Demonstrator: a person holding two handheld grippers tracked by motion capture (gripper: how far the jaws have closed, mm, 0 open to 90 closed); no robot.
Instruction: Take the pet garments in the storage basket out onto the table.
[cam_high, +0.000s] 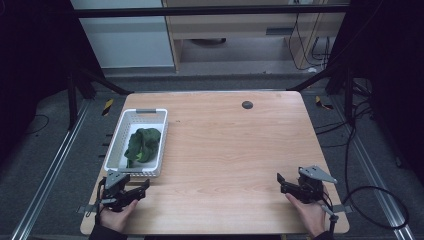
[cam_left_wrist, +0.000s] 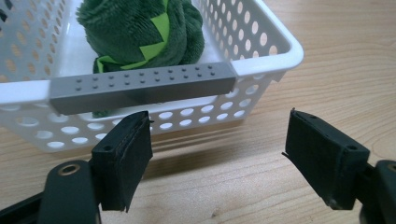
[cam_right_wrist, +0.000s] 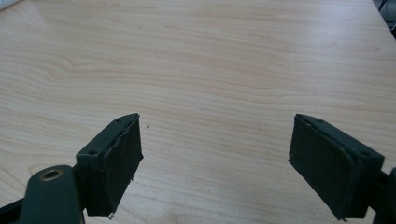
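A pale wood worktop (cam_high: 225, 150): your left claw (cam_left_wrist: 219, 158) gapes empty before the basket (cam_left_wrist: 275, 51); inside, the cloth (cam_left_wrist: 140, 28) looks soft and light. Pinch a top fold. Your right claw (cam_right_wrist: 215, 163) is wide too.

basket (cam_high: 120, 134): white, perforated, grey handles, upright, near desk's left edge | cloth (cam_high: 143, 145): dark green with lighter green patches, crumpled, lying inside basket

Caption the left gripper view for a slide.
Open left gripper faces the grey handle of a white basket holding a green cloth.
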